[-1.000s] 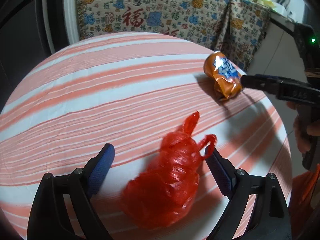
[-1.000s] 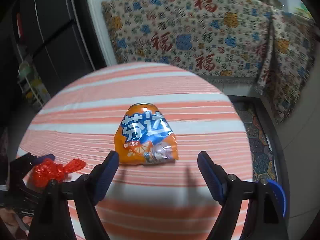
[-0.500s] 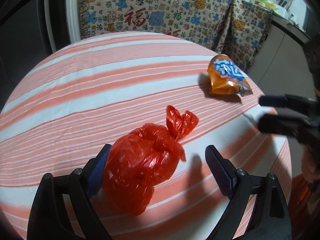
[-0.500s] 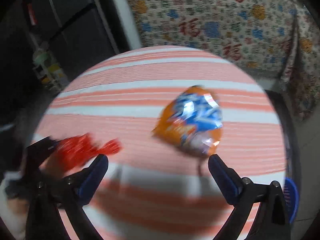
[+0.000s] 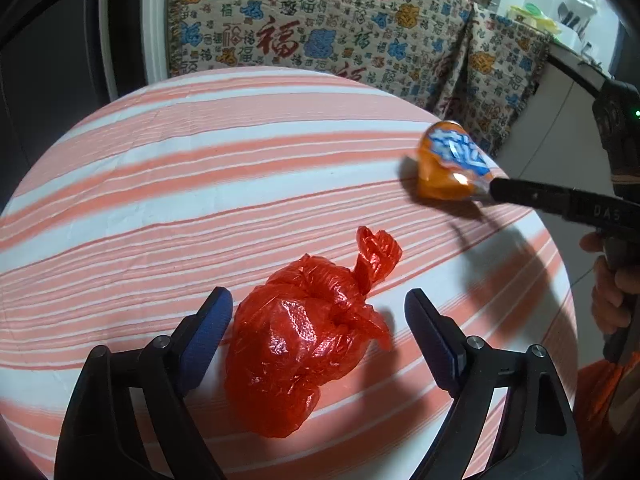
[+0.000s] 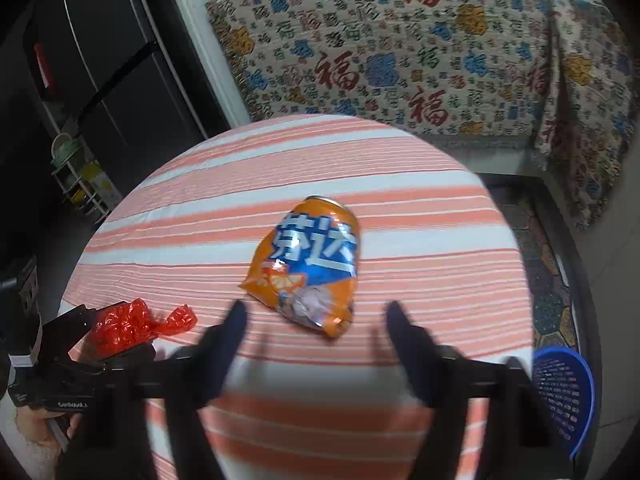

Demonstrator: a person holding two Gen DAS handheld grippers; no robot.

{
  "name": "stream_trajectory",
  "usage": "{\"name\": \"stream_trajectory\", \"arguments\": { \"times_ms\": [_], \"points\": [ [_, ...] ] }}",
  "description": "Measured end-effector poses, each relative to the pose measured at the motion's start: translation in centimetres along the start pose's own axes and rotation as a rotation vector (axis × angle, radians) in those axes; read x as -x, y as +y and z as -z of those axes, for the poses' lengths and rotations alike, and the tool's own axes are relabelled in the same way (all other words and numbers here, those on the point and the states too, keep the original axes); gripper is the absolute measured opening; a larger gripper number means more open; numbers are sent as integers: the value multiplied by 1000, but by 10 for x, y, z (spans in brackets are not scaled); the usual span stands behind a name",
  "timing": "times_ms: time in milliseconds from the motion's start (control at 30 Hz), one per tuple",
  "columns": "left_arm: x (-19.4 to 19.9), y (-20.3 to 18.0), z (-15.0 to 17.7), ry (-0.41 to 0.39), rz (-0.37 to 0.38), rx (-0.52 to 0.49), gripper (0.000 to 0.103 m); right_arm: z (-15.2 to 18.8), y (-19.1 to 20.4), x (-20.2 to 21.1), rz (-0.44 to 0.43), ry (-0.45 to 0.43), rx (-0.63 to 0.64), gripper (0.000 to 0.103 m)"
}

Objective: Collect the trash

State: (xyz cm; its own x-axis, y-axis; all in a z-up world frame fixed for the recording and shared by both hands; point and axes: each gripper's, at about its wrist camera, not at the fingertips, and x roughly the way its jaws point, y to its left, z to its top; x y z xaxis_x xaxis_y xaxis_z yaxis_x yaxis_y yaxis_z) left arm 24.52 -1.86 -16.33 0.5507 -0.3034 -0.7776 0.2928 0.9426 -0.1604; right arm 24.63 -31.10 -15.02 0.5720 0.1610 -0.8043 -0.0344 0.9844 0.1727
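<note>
A knotted red plastic bag [image 5: 304,332] lies on the round striped table [image 5: 200,184], between the open fingers of my left gripper [image 5: 316,320], which does not pinch it. It also shows in the right wrist view [image 6: 128,326]. A crushed orange soda can [image 6: 308,268] lies near the table's right edge, just ahead of my open right gripper [image 6: 314,314], whose fingers are blurred. In the left wrist view the can [image 5: 450,166] sits at the tip of the right gripper's finger [image 5: 560,200].
A blue mesh basket [image 6: 564,392] stands on the floor right of the table. A patterned cloth covers furniture [image 6: 400,52] behind the table. A dark fridge [image 6: 92,60] and small rack [image 6: 80,184] stand at the left.
The red bag has come to lie centred between my left fingers. My right gripper swung left, then back onto the can, and is now close to it.
</note>
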Motion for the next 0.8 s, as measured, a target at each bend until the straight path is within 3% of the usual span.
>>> {"name": "stream_trajectory", "arguments": {
  "times_ms": [67,167,233,267,333,533,633,733,800],
  "points": [
    [1,1,0,-2,1,5,85,0,14,-10,-46,45,9,38],
    [2,5,0,-6,0,13,79,10,44,-7,-172,67,64,38],
    [3,7,0,-6,9,19,78,16,53,-1,-149,51,106,41],
    [3,7,0,-6,13,21,78,18,53,2,-122,42,114,53],
    [2,6,0,-5,11,14,78,18,41,7,-81,24,83,63],
    [1,-1,0,-7,19,2,74,-5,-7,-9,-65,-11,-147,63],
    [0,-3,0,-7,14,-5,73,-19,-21,-25,-97,-4,-231,68],
    [-1,-3,-2,-8,8,-11,48,-23,-27,-54,-178,88,-311,70],
    [-1,1,-4,-14,22,7,46,-24,-23,-54,-201,52,-295,39]
  ]
}}
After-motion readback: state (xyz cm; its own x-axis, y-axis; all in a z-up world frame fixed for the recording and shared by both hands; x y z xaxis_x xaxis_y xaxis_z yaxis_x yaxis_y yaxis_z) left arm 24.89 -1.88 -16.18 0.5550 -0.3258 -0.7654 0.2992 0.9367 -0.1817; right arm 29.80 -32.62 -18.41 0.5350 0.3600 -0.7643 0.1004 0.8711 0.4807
